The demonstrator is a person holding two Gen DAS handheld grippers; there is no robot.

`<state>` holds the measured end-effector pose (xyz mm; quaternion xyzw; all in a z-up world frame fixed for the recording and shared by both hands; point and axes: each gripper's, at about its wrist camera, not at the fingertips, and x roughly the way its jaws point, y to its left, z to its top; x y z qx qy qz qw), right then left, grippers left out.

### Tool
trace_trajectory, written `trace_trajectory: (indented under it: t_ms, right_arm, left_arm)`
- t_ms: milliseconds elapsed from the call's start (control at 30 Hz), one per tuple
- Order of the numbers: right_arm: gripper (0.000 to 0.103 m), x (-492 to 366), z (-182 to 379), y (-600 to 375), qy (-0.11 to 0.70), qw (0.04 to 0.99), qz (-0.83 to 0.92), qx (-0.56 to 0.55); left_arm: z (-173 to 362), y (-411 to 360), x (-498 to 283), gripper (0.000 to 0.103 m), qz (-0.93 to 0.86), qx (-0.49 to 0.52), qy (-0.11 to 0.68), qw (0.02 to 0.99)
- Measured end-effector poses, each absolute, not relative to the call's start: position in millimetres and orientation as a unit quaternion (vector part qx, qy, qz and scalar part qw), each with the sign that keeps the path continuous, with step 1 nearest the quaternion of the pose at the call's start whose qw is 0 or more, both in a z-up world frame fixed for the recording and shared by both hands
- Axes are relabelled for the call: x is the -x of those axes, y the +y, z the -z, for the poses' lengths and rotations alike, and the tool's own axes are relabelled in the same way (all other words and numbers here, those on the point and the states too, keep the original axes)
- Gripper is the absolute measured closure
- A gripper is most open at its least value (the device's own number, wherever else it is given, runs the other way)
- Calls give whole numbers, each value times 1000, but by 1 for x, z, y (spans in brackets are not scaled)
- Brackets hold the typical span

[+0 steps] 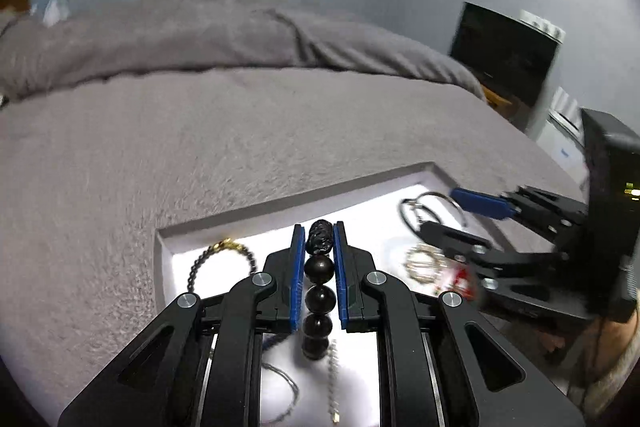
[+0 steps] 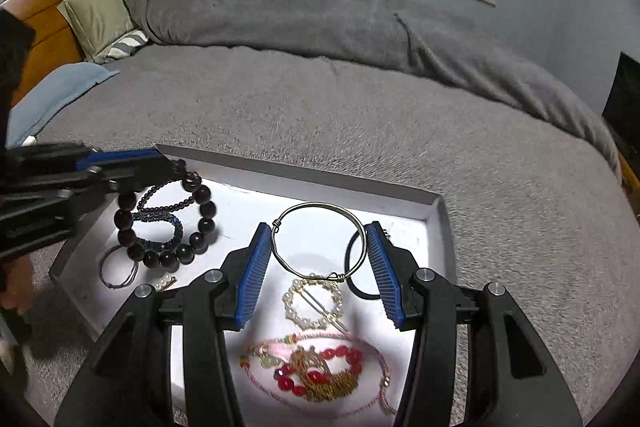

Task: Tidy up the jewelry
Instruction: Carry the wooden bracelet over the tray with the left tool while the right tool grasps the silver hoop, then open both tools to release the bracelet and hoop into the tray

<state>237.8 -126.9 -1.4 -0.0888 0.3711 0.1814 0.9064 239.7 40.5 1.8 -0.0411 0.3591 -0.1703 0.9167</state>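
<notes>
Dark beads of the large beaded bracelet (image 1: 318, 291) are sitting clamped between the narrow left gripper (image 1: 319, 247) jaws above the white tray (image 1: 280, 207); keeping it gripped until clear seems wise. Right-wrist view: right gripper (image 2: 318, 263), half open, is straddling the silver bangle (image 2: 319, 239), pads apparently not pressing; the tray is also holding a pearl hairpin (image 2: 314, 303) and red bead bracelet (image 2: 320, 371).

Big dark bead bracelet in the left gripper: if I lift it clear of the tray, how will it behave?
The dark bead bracelet probably drapes, being strung rather than rigid. Its round, glossy beads may slip between the left gripper pads. It likely swings once off the tray.
</notes>
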Motion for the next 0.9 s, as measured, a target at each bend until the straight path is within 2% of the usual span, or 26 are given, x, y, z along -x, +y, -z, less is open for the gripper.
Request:
trace_trajectory:
  t_ms: [200,567,667,800,900]
  right_arm:
    - [54,-261,18,-118,425,882,-189,72]
    - [54,-264,28,-109,447,871,-190,77]
    - [50,-262,24,-113,439,876,-186,70]
    - [45,-256,13,-123,427,885,-180,55]
    - [45,-249,3,-132,420,890,-174,36]
  left_arm:
    - [19,53,-259,88,110,36,390,913]
    - [35,31,-265,88,138,-27,432,891]
    - [32,33,-264,88,131,-28,425,895]
    - [23,34,-253,66,122,-28,406,905]
    - [16,35,-239,66,113,-36,400,909]
